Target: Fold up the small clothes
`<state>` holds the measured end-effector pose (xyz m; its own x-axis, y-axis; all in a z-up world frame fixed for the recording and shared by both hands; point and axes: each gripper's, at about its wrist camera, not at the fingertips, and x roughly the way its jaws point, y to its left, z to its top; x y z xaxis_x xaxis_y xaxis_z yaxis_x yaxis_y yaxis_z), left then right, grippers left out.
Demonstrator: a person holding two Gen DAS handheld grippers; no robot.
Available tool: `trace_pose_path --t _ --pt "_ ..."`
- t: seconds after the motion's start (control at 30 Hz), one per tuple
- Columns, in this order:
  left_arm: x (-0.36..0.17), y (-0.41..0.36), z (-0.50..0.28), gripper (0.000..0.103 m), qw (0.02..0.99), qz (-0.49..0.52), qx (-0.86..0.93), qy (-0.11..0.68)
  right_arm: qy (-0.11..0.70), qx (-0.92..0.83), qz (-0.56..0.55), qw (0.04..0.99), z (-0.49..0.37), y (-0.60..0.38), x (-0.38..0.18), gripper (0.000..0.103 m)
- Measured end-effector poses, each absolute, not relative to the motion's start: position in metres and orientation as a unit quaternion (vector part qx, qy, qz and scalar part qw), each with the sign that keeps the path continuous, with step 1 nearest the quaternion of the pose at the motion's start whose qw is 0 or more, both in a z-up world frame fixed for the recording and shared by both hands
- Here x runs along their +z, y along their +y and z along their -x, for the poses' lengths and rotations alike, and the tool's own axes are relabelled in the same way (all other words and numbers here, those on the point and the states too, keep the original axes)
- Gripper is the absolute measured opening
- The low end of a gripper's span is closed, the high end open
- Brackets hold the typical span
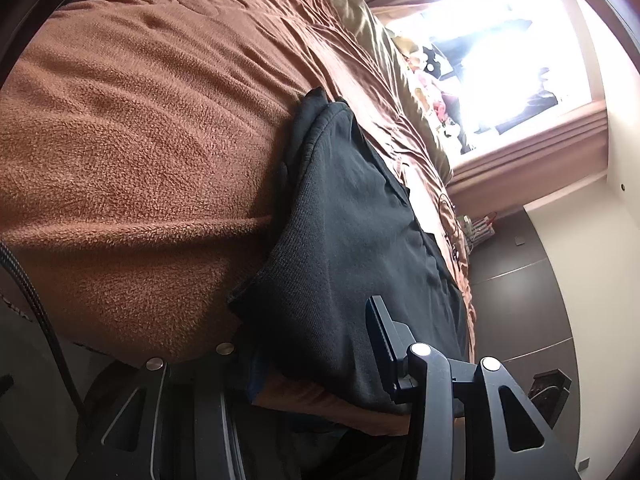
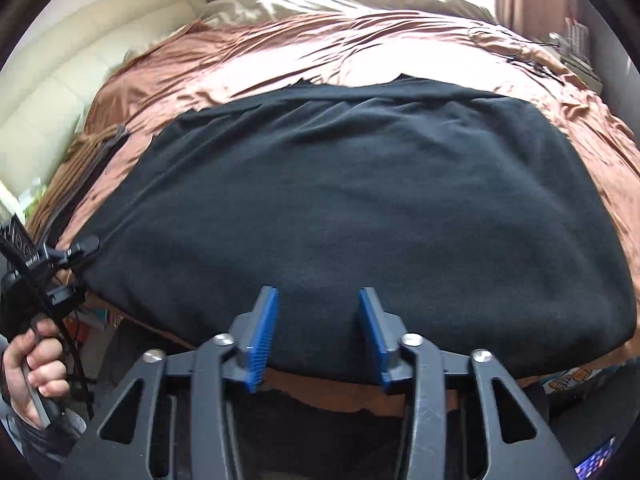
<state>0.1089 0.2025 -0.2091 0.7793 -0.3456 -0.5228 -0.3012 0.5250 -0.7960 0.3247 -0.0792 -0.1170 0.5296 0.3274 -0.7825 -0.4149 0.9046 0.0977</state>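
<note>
- Here, a black knitted garment [image 2: 352, 208] lies spread flat on a brown bedcover [image 2: 280, 52], its near hem running along the edge of the bed closest to both cameras.
- In the left wrist view the same garment [image 1: 360, 216] appears as a long dark strip, with a rust-brown fleece blanket [image 1: 132, 168] beside it.
- Right gripper [image 2: 318, 322]: the two blue-padded fingers [image 2: 264, 328] stand apart with a clear gap between them, poised over the near hem of the garment; black cloth shows in the gap, and the pads do not press on it.
- Left gripper [image 1: 316, 344]: one black ribbed finger [image 1: 384, 328] rests against the garment's near end; the opposite finger is hidden behind folded cloth, so whether the jaws clamp the cloth cannot be told from that view.
- In the right wrist view the left gripper [image 2: 86, 268] sits at the garment's left corner, one tip above the cloth edge and one below, in contact with it; a firm grip cannot be confirmed.
- A hand [image 2: 34, 364] holds the handle of that gripper at the lower left.
- A cream padded headboard [image 2: 92, 48] stands at the left side of the bed.
- A bright window [image 1: 496, 56] lies beyond the far side of the bed.
</note>
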Motion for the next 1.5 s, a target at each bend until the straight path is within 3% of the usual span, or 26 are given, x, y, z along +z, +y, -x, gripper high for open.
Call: trace_pose_path --t 0.3,1.07,1.5 --pt "-0.214 0.208 -0.1 0.044 0.796 0.516 0.005 0.318 0.471 0.228 0.088 0.848 -0.341 -0.057 -0.122 0.013" --pt "-0.213 0.198 -0.103 0.04 0.775 0.543 0.076 0.313 0.485 0.178 0.064 0.854 -0.467 0.0 -0.133 0.009" --pt "-0.222 0.206 -0.099 0.032 0.758 0.566 0.074 0.315 0.508 0.147 0.05 0.847 -0.538 0.027 -0.139 0.008"
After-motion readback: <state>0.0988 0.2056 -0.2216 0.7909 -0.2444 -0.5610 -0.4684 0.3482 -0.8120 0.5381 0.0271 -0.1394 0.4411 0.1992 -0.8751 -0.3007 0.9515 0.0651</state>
